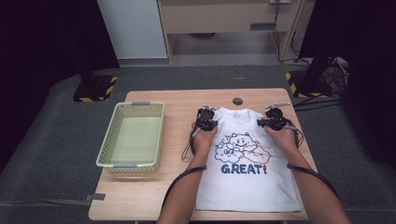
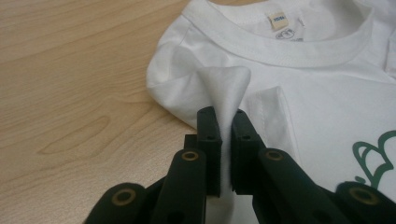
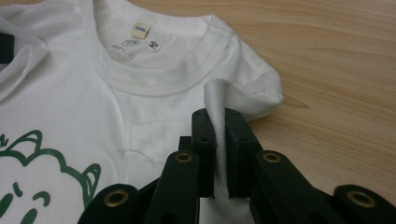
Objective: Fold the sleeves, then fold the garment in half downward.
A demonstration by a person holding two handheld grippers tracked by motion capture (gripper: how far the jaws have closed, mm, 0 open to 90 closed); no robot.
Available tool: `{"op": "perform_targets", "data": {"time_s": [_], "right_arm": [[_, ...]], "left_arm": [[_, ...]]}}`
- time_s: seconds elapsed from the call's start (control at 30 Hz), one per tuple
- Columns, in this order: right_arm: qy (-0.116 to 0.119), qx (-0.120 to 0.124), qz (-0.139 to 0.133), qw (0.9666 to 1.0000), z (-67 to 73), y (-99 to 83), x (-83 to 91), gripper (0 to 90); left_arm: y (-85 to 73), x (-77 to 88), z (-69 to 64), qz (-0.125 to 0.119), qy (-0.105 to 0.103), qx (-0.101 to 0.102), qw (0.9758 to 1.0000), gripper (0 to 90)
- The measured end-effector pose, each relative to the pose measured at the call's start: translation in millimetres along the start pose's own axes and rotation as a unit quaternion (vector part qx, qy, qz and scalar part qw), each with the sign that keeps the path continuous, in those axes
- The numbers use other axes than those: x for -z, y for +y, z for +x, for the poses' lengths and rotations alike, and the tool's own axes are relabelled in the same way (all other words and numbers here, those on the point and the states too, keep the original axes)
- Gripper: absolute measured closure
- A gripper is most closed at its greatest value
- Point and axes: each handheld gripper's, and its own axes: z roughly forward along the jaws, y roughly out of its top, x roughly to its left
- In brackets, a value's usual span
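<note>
In the high view, a white cotton T-shirt with a blue and orange cartoon print [image 1: 247, 163] lies flat, front up, on the right half of the light wooden counter [image 1: 173, 100], its collar toward twelve o'clock and its hem toward six. The left hand-held gripper [image 1: 206, 122] sits on the shirt's shoulder at about ten o'clock from the print, and the right hand-held gripper [image 1: 272, 122] sits on the other shoulder at about two o'clock; the collar lies between them. A pale green plastic basket [image 1: 109, 140] stands on the counter at nine o'clock of the shirt, well apart from it. In the left gripper view, the left hand-held gripper [image 2: 225, 122] has its two black jaws pressed together on a raised fold of the shirt's shoulder cloth [image 2: 224, 84], which peaks toward twelve o'clock just beyond the tips; the collar with its small label lies at one o'clock. In the right gripper view, the right hand-held gripper [image 3: 219, 120] likewise pinches a standing fold of white cloth [image 3: 215, 95] between its jaws, with the collar and label at eleven o'clock and bare counter at three.
</note>
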Motion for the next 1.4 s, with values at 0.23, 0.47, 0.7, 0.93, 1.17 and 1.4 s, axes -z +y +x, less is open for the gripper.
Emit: {"op": "perform_targets", "data": {"time_s": [0.23, 0.47, 0.7, 0.93, 1.17, 1.4], "right_arm": [[0.002, 0.003, -0.014, 0.9999, 0.1, 8.0, 7.8, 84.3], [0.004, 0.006, -0.019, 0.9998, 2.6, 13.3, 11.3, 84.3], [0.005, 0.002, -0.028, 0.9996, 0.3, 18.1, 19.3, 84.3], [0.008, 0.007, -0.041, 0.9991, 3.0, 25.4, 32.2, 84.4], [0.012, 0.025, -0.052, 0.9982, 11.8, 25.2, 57.0, 84.4], [0.025, 0.041, -0.065, 0.9968, 25.6, 12.3, 92.5, 84.4]], "left_arm": [[4.5, 5.5, 1.3, -0.012, -0.002, 0.001, 0.9999, 85.5], [10.1, 12.1, 0.8, -0.020, -0.001, -0.006, 0.9998, 85.6], [16.9, 21.5, 1.0, -0.032, -0.001, -0.012, 0.9994, 85.6], [23.4, 36.0, -1.9, -0.044, -0.002, -0.020, 0.9988, 85.6], [23.3, 62.5, -11.4, -0.053, -0.002, -0.036, 0.9980, 85.7], [5.1, 92.2, -25.1, -0.050, -0.011, -0.057, 0.9971, 85.7]]}}
